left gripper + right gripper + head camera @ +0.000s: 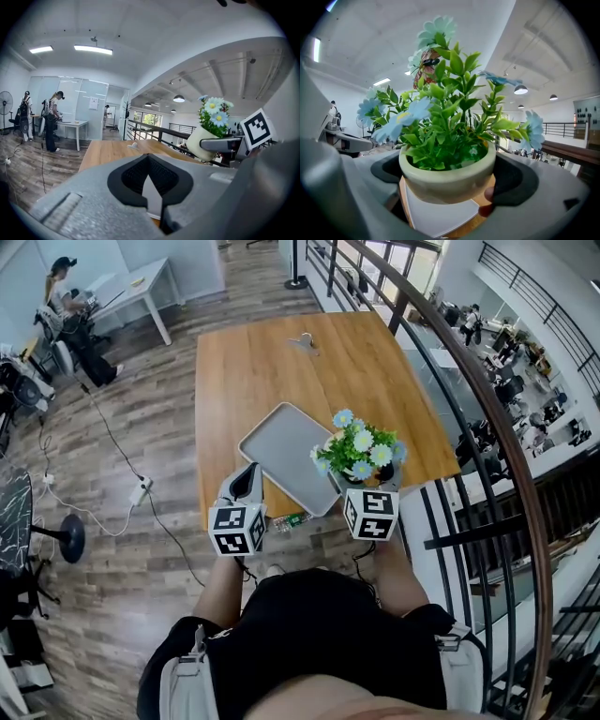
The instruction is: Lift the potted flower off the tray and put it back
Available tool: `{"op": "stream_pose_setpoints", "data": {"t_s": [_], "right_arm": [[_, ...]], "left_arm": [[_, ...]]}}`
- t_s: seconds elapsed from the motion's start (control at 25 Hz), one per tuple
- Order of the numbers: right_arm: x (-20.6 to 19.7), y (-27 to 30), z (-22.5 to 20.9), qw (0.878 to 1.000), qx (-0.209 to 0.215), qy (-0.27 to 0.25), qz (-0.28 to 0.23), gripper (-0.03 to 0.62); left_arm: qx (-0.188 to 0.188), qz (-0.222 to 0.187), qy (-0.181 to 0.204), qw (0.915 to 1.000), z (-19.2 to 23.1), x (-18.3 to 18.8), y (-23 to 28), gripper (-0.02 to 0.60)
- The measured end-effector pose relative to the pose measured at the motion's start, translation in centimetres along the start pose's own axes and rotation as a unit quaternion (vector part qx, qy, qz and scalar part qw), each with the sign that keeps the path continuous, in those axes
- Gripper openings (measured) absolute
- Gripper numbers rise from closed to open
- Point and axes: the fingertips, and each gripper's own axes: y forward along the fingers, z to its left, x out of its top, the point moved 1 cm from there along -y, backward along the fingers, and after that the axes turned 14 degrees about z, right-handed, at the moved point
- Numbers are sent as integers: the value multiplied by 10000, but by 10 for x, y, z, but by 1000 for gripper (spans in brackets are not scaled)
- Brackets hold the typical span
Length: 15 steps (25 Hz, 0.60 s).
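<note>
A: Two grippers here, so what does each one have?

B: The right gripper (449, 180) is clamped on the pale green ceramic pot of blue and white artificial flowers (361, 451). Its dark pads (516, 180) press the pot's left and right sides just below the rim.

A: And the left gripper (150, 180)?

B: Its jaws are together with nothing between them. It sits at the near edge of the light wooden table (253, 362), left of the pot.

A: Where is the pot in relation to the tray?

B: It is off the flat grey rectangular tray (281, 451) and up in the air. The left gripper view shows it well above the tabletop, leaning a little. In the head view it hangs over the tray's near right edge. The right gripper view shows the tray's pale surface and some bare wood beneath the pot.

A: Is anything else on the table?

B: There is a small pale object (302, 340) at the far end, too small to tell what it is.
</note>
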Motion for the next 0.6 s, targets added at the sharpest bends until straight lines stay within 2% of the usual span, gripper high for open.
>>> {"op": "stream_pose_setpoints", "data": {"t_s": [0.32, 0.6], "right_arm": [[0, 9, 5, 10000, 90, -24, 30, 578], [-7, 32, 13, 9994, 290, -57, -189, 578]], "left_arm": [[193, 12, -58, 9998, 9, -3, -10, 12], [500, 45, -175, 9986, 23, -15, -25, 12]]}}
